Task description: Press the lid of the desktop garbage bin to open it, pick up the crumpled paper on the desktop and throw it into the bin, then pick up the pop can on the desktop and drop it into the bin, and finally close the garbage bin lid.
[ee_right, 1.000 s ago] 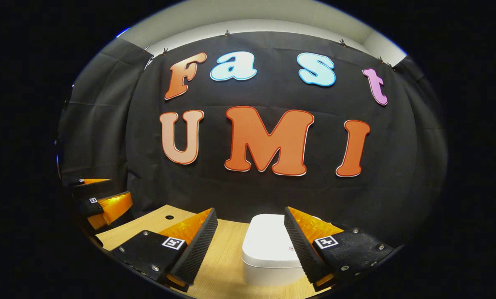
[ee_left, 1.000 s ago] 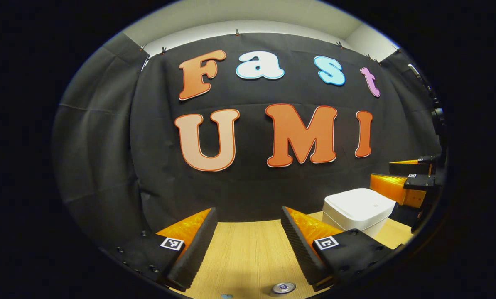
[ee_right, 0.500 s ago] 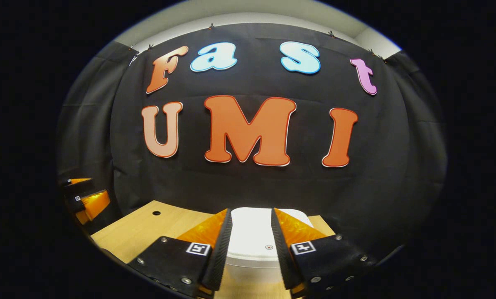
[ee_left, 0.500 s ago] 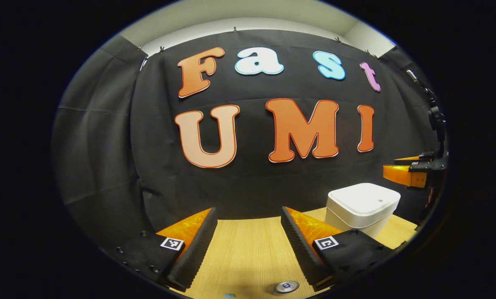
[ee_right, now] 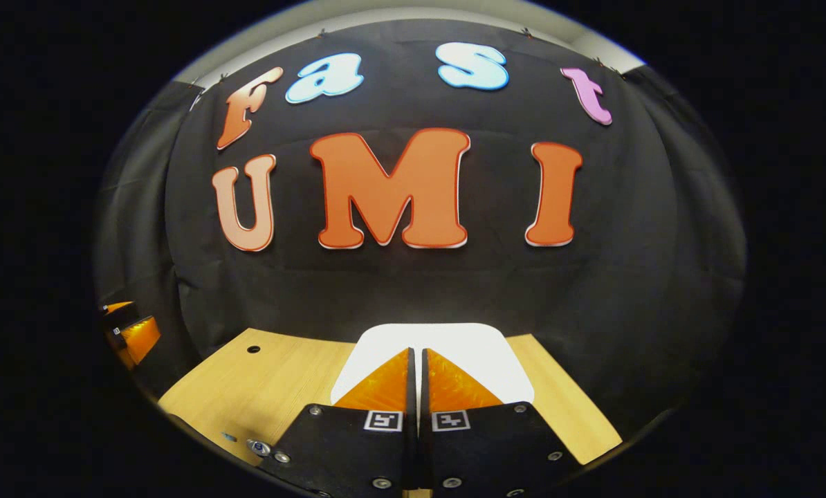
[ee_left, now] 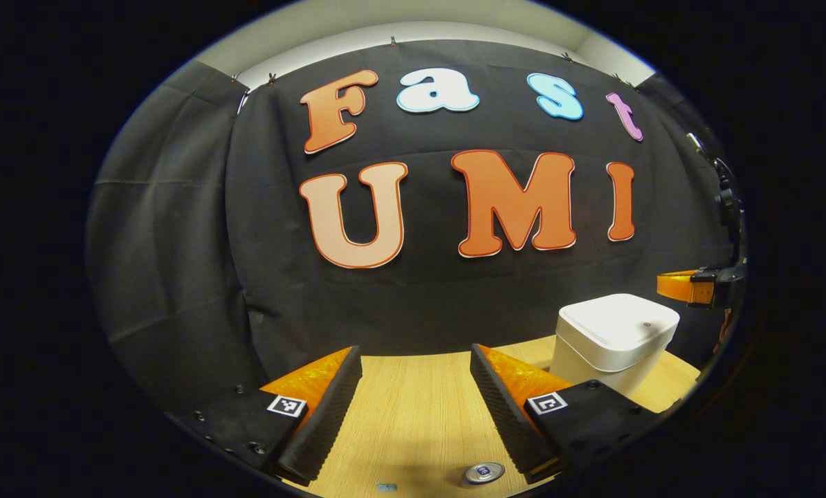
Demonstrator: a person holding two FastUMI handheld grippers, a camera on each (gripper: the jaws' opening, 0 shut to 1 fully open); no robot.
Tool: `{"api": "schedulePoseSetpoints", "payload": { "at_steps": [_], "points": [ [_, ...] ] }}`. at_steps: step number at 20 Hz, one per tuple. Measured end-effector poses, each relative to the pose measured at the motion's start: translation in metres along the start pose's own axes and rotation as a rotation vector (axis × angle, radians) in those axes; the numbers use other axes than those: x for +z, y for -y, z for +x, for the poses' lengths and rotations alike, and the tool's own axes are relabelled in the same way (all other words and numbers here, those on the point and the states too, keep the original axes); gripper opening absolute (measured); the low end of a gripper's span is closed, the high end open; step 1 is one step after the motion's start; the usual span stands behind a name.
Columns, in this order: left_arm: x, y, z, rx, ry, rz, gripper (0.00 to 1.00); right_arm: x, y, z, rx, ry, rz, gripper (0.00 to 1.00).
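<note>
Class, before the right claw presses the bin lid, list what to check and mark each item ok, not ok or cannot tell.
1. White plastic bin lid shut, ready for pressing: ok.
2. Right claw shut, lined up over the lid: ok.
3. Right claw touching the lid: cannot tell.
4. Left claw open, apart from the white desktop bin: ok.
5. Silver pop can upright on the pale wooden desktop: ok.
6. Crumpled paper located: cannot tell.

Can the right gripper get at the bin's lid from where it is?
Probably yes. The right hand-held gripper is shut and points over the closed white lid of the bin, with nothing between them.
</note>
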State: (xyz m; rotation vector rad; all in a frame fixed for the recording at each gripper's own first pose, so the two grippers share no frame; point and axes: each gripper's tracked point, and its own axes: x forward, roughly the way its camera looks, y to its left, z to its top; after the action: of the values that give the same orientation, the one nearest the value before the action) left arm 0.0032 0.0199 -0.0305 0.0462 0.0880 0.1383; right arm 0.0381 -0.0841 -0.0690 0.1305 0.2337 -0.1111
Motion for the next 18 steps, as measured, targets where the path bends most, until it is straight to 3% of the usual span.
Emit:
{"api": "schedulePoseSetpoints", "payload": {
  "at_steps": [10,18],
  "points": [
    [-0.009,0.001,-0.004,0.055,-0.033,0.010,1.00,-0.045,0.010,0.026,0.013,-0.161,-0.068,0.01],
    [-0.019,0.015,-0.008,0.080,-0.071,0.025,1.00,-0.047,0.013,0.024,0.020,-0.182,-0.182,0.01]
  ]
}}
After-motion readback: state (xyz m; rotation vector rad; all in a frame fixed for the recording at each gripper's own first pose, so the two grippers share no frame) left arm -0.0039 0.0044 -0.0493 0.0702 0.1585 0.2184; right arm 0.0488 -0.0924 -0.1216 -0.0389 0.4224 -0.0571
